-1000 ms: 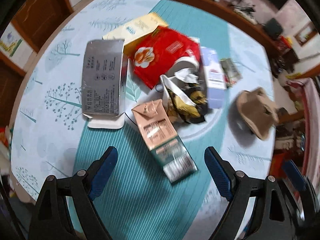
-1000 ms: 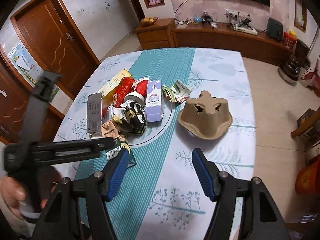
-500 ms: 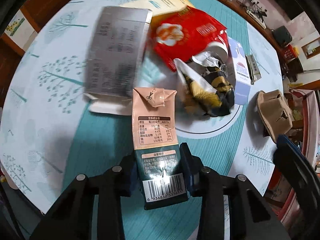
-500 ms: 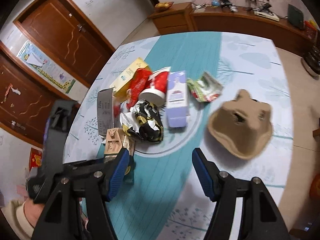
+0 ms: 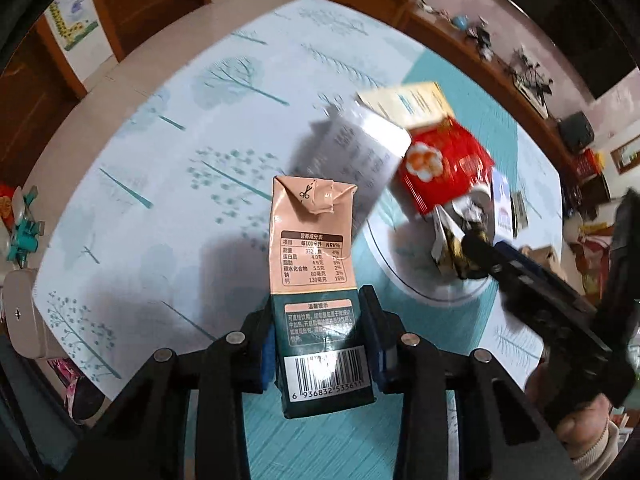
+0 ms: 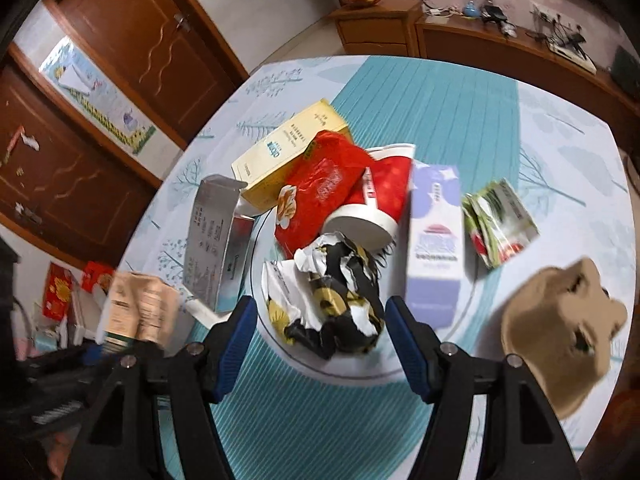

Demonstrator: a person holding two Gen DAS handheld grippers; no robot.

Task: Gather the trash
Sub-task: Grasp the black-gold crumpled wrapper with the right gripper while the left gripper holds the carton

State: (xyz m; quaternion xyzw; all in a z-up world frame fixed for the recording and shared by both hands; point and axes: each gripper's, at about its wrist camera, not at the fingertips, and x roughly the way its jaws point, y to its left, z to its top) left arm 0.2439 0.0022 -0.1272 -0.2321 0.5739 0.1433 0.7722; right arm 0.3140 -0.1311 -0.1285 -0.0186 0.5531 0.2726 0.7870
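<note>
On the table: 1 pink-and-green carton [image 5: 314, 288], 1 silver box [image 6: 214, 242], 1 yellow box [image 6: 288, 152], 1 red bag [image 6: 316, 184], 1 red cup [image 6: 376, 204], 1 crumpled black-and-gold wrapper [image 6: 336, 304], 1 lavender box [image 6: 436, 240], 1 green packet [image 6: 500, 222], 1 brown pulp tray [image 6: 560, 332].

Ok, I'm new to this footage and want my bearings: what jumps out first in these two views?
The pink and dark-green drink carton stands out, clamped between the left tool and lifted above the tablecloth. In the right wrist view, the open right tool frames a crumpled black, white and gold wrapper on a round white plate, with a red packet and a lavender box behind.
</note>
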